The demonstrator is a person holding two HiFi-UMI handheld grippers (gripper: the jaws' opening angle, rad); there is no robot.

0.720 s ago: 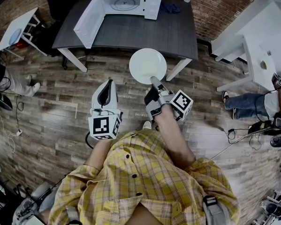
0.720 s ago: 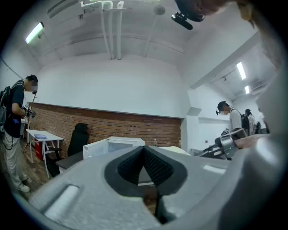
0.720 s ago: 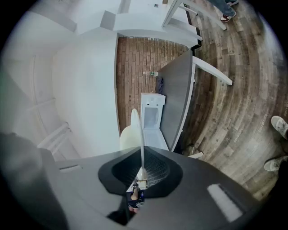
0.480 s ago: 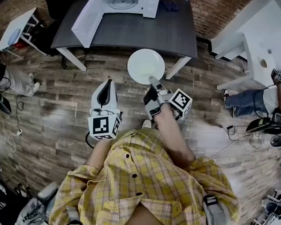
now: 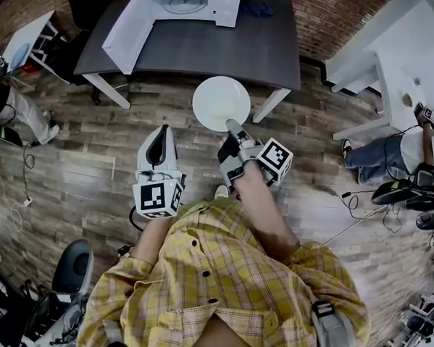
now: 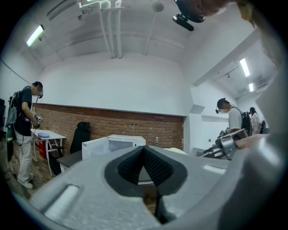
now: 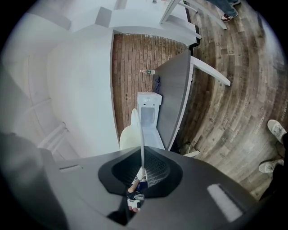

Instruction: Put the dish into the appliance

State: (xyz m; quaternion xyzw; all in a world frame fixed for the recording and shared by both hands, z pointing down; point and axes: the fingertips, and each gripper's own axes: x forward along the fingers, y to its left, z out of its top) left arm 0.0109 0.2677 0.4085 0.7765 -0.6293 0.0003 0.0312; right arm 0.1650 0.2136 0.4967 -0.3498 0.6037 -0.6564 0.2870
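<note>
Dish [image 5: 221,102] stays clamped in right tool [image 5: 232,125].

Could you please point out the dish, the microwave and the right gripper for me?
dish [image 5: 219,98]: head view, the middle of its white face.
microwave [image 5: 188,2]: head view, its open cavity.
right gripper [image 5: 232,123]: head view, the tips, closed on the dish's near rim.

The dish [image 5: 221,102] at upper centre looks smooth, white and faintly glossy. The table [image 5: 209,53] has a dark matt top, the floor [image 5: 79,169] is grained wood planks, the shirt [image 5: 225,286] checked cloth, the right gripper [image 5: 230,124] matt grey plastic with ribbed black pads [image 7: 155,168]
</note>
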